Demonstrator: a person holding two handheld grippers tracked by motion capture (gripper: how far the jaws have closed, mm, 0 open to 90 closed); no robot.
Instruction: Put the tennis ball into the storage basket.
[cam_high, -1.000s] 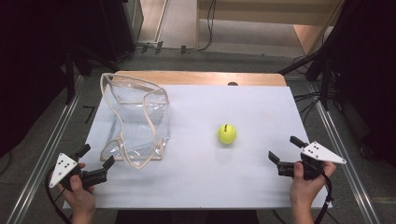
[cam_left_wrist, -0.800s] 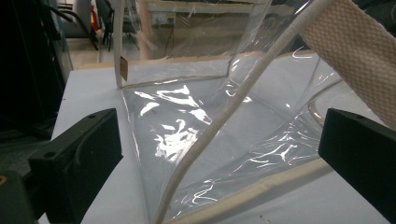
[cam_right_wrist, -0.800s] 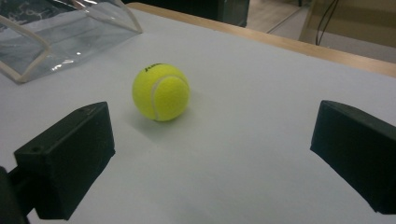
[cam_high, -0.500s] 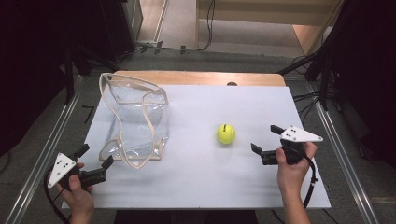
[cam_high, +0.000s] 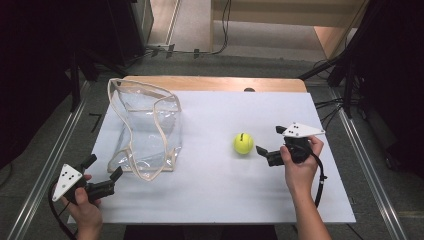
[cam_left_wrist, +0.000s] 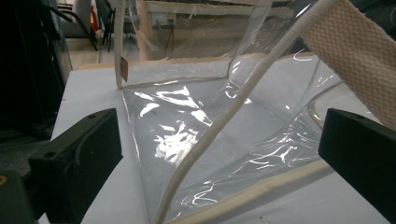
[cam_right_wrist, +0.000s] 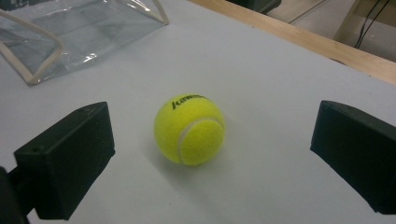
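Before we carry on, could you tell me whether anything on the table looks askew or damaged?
Nothing looks damaged. The clear bag sags crookedly with its rim slumped, and the tennis ball lies loose on the table.

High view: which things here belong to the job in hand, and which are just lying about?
In the job:
- tennis ball, lined up between the open right gripper jaws, not yet touched
- clear bag, faced by the open left gripper

Lying about:
- wooden board under the white sheet's far edge
- cables on the floor beyond
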